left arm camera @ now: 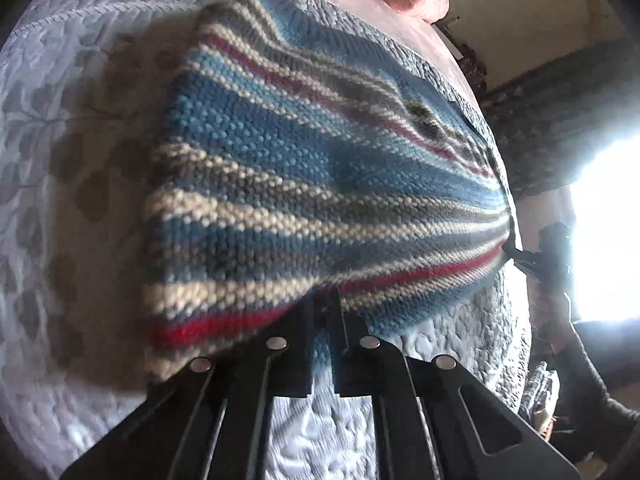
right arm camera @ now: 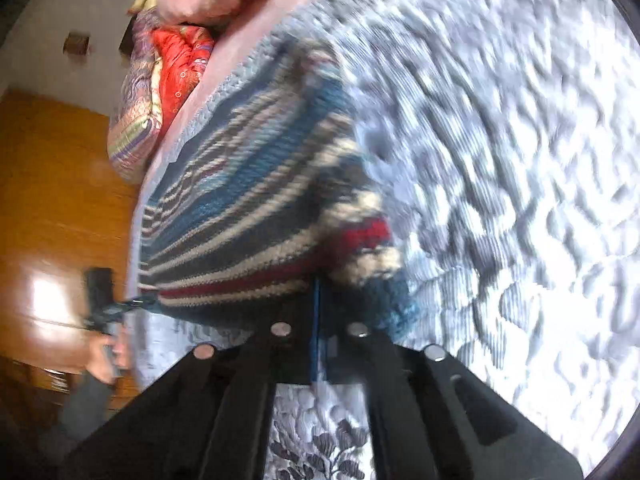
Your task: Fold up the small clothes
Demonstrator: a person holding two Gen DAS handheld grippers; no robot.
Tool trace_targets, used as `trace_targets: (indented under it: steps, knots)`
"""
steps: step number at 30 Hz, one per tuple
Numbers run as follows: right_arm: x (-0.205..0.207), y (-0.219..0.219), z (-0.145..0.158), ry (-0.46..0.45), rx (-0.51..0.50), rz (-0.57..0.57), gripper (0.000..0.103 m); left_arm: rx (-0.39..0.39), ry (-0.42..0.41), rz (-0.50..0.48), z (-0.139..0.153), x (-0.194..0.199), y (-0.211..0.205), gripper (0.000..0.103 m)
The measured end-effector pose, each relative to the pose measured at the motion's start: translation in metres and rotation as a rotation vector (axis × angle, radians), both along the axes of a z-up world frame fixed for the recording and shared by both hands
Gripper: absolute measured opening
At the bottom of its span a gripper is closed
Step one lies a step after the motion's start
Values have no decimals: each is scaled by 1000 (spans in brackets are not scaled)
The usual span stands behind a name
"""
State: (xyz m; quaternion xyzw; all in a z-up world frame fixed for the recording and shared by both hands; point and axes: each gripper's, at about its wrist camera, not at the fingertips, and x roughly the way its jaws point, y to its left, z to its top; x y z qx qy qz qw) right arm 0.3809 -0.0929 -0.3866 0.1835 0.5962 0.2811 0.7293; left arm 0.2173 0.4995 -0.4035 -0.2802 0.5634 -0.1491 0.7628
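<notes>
While both grippers pinch the near edge of the striped knitted garment (left arm camera: 304,184), lifting it off the quilted bed cover (left arm camera: 72,152), folding looks barely begun: left gripper (left arm camera: 322,344) and right gripper (right arm camera: 320,320) have jaws clenched on cloth, no finished fold showing.

Knitted garment (left arm camera: 304,184) striped in blue, cream, grey and red; quilted bedspread (left arm camera: 72,128) pale lilac-grey with darker leaf and flower pattern; sheet (left arm camera: 384,8) beyond it plain pink; black fingers (left arm camera: 296,344) with round silver studs; folded quilt (right arm camera: 176,68) bright red with multicoloured paisley border; wooden panelling (right arm camera: 60,184) warm orange-brown; sleeve (left arm camera: 592,384) dark.
</notes>
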Motion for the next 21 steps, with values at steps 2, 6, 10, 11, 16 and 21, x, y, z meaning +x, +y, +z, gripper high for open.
trace_targets:
  steps: [2, 6, 10, 11, 16, 21]
  knots:
    - [-13, 27, 27, -99, -89, 31, 47, -31, -31, 30, 28, -17, 23, 64]
    - [-87, 107, 75, -457, -375, 245, 80, -50, -10, 159, 51, -27, 80, 79]
    - [-172, 190, 74, -715, -508, 476, 85, -90, 48, 271, 51, -13, 131, 79]
    - [-192, 213, 70, -775, -536, 520, 85, -107, 53, 283, 48, -6, 134, 79]
    - [-243, 318, 42, -996, -628, 670, 86, -175, 98, 271, 20, 41, 132, 79]
    - [-247, 370, -3, -1081, -748, 756, 87, -174, 128, 229, -7, 74, 118, 79]
